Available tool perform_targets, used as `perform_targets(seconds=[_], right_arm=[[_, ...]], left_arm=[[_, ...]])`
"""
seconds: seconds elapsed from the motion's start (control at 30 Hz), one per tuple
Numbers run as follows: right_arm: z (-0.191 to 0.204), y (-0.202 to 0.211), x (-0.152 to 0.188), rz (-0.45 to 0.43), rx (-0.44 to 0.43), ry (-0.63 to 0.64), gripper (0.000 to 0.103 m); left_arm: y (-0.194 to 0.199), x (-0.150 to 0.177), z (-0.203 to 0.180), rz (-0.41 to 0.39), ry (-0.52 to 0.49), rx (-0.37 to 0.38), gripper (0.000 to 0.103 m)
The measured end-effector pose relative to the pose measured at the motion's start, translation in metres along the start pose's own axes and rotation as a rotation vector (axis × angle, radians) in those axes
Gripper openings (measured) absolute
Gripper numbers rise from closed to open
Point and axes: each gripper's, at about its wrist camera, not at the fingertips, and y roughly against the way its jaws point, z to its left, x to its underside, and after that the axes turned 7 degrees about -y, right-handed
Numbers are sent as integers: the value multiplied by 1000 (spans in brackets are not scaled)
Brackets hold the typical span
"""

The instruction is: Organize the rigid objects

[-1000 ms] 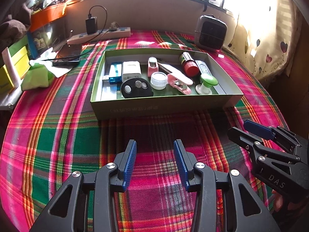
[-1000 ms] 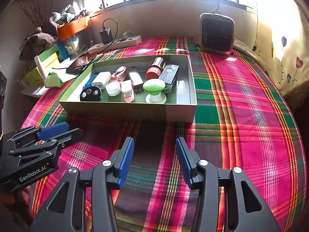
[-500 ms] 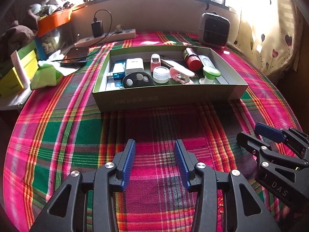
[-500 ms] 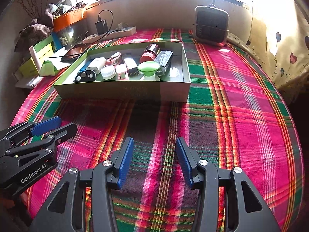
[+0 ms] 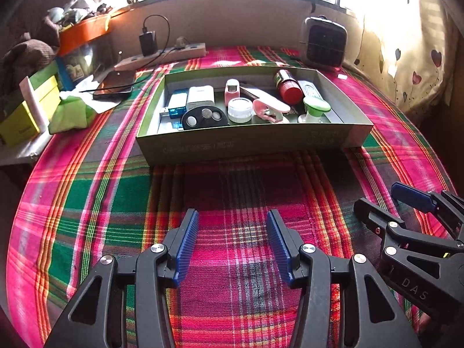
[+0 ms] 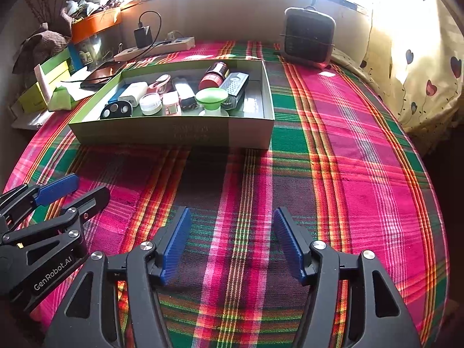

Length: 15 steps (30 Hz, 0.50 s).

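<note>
Rigid objects (image 5: 240, 107) all lie inside the green tray (image 5: 249, 145) at twelve o'clock, nothing loose on the cloth (image 5: 87, 197), so the sorting looks finished, with left gripper (image 5: 232, 249) and right gripper (image 6: 232, 245) both spread and empty.

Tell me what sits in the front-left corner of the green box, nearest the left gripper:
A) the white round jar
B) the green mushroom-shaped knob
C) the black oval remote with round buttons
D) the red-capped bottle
C: in the left wrist view the black oval remote lies against the near wall of the green box at its left end, while the white round jar sits further right.
</note>
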Motion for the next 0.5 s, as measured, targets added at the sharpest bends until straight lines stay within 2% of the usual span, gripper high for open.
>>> perform_targets(seconds=[0.5], right_arm=[[1, 0, 0, 0, 6, 5, 62]], left_arm=[[0, 0, 0, 0, 1, 1, 48]])
